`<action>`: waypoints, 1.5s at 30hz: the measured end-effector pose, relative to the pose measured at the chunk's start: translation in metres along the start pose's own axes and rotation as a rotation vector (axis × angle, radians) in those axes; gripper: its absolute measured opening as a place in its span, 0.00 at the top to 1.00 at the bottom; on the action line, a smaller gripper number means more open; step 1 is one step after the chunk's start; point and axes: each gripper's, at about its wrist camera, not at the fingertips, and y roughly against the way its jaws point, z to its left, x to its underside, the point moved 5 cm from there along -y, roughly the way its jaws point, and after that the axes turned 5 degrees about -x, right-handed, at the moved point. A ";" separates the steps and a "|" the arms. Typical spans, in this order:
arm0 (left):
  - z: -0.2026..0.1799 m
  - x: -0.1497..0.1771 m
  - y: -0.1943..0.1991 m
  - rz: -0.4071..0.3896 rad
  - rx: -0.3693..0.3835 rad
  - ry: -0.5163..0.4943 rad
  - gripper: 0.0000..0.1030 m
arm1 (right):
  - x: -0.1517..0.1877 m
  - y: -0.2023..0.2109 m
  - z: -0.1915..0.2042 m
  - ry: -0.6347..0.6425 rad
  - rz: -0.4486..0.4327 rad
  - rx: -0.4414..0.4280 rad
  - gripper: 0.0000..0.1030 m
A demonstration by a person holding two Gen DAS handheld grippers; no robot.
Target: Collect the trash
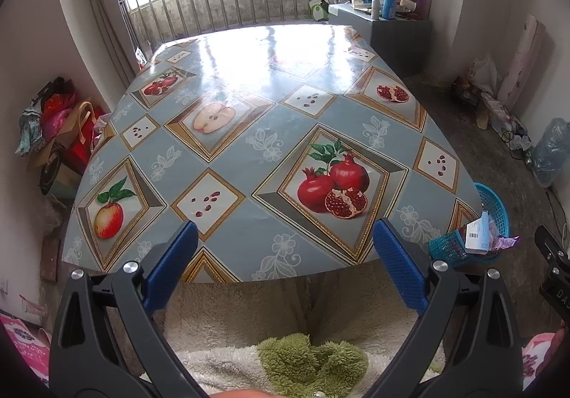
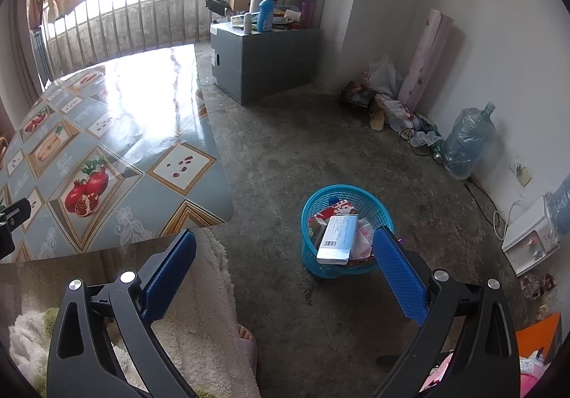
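A blue plastic trash basket stands on the concrete floor right of the table. It holds a white-and-blue box, a red wrapper and pink scraps. The basket also shows in the left wrist view past the table's right corner. My right gripper is open and empty, held above the floor just left of the basket. My left gripper is open and empty over the near edge of the table, which has a fruit-print cloth.
A grey cabinet with bottles stands at the back. Bags, a pink roll and a water jug line the right wall. A white appliance sits at the right. Bags pile left of the table. My lap in a fleece robe is below.
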 end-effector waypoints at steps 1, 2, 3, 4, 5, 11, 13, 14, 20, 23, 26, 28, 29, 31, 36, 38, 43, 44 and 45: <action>0.003 0.000 0.000 -0.001 -0.006 0.003 0.08 | 0.000 0.000 0.001 -0.001 -0.001 -0.013 0.06; 0.005 0.000 0.000 0.000 -0.011 0.006 0.08 | -0.001 0.000 0.003 -0.003 -0.001 -0.030 0.06; 0.008 0.000 0.000 0.001 -0.016 0.011 0.08 | -0.001 0.000 0.005 -0.004 0.000 -0.045 0.06; 0.010 0.001 0.000 0.003 -0.020 0.017 0.08 | -0.002 0.001 0.008 -0.002 0.000 -0.055 0.06; 0.013 0.001 0.000 0.005 -0.023 0.022 0.08 | -0.002 0.001 0.010 0.001 -0.001 -0.061 0.06; 0.028 0.004 -0.001 0.013 -0.044 0.049 0.08 | -0.005 0.007 0.027 0.049 -0.017 -0.094 0.06; 0.032 0.005 0.000 0.013 -0.049 0.058 0.08 | -0.005 0.008 0.033 0.068 -0.022 -0.104 0.06; 0.033 0.006 0.000 0.013 -0.051 0.062 0.08 | -0.005 0.008 0.035 0.076 -0.023 -0.108 0.06; 0.046 0.009 0.000 0.014 -0.065 0.081 0.08 | -0.007 0.011 0.049 0.110 -0.026 -0.126 0.06; 0.052 0.010 -0.001 0.018 -0.071 0.096 0.08 | -0.008 0.012 0.052 0.113 -0.027 -0.128 0.06; 0.056 0.010 -0.003 0.024 -0.069 0.107 0.08 | -0.008 0.012 0.054 0.119 -0.026 -0.124 0.06; 0.057 0.011 -0.004 0.027 -0.065 0.107 0.08 | -0.008 0.014 0.055 0.120 -0.028 -0.121 0.06; 0.056 0.011 -0.005 0.029 -0.064 0.106 0.08 | -0.008 0.014 0.055 0.120 -0.027 -0.121 0.06; 0.055 0.011 -0.005 0.030 -0.060 0.102 0.08 | -0.007 0.014 0.054 0.119 -0.025 -0.118 0.06; 0.053 0.012 -0.004 0.029 -0.058 0.099 0.08 | -0.007 0.014 0.052 0.116 -0.019 -0.113 0.06; 0.052 0.012 -0.004 0.030 -0.058 0.098 0.08 | -0.006 0.014 0.051 0.114 -0.019 -0.111 0.06; 0.051 0.012 -0.004 0.029 -0.058 0.099 0.08 | -0.005 0.013 0.049 0.111 -0.016 -0.107 0.06; 0.051 0.012 -0.004 0.030 -0.059 0.099 0.08 | -0.005 0.013 0.049 0.111 -0.015 -0.107 0.06; 0.051 0.012 -0.004 0.030 -0.059 0.098 0.08 | -0.005 0.013 0.049 0.111 -0.015 -0.107 0.06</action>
